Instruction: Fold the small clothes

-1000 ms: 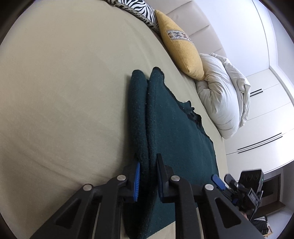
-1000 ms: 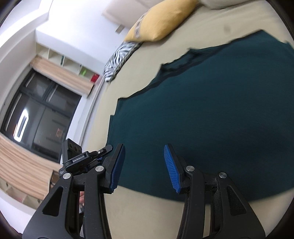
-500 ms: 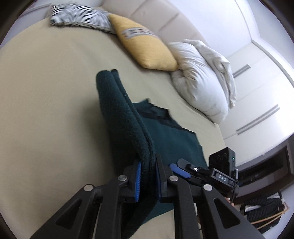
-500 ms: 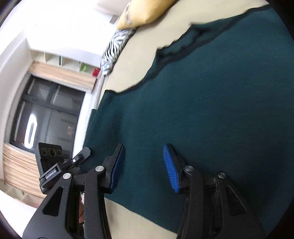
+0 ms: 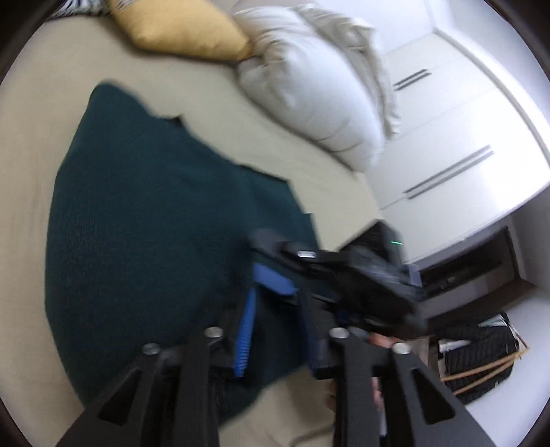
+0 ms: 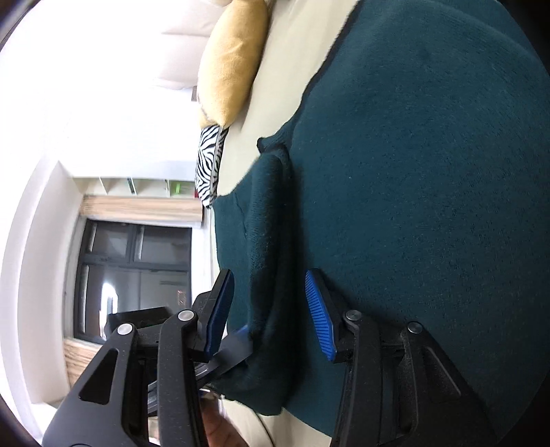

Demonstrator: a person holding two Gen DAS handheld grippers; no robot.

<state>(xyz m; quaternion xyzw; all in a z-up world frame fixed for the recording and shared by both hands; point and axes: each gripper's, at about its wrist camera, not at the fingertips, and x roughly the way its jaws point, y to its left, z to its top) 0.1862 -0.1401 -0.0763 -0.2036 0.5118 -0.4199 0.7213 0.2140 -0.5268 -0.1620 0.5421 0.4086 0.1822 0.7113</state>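
Two grippers are working at the near edge of a dark green garment (image 5: 147, 220) that is lying spread on the beige bed (image 5: 31, 144), below a yellow pillow (image 5: 185, 31) and a white duvet (image 5: 309, 79) at the far side. One fold looks to be finishing: the left gripper (image 5: 275, 330) is opening its fingers, and nothing seems to be pinched between them now, though blur is making this hard to read. The right gripper (image 6: 268, 309) is hovering with its fingers partly apart, straddling a raised ridge of the cloth without pressing on it. Judging from this, the next move is calling for the right fingers to close on that ridge, or for both grippers to take fresh corners and carry the cloth across again. The garment is looking thick and fleecy, with a darker trim along its far edge, and a doubled flap is bunching at its left side in the right wrist view.
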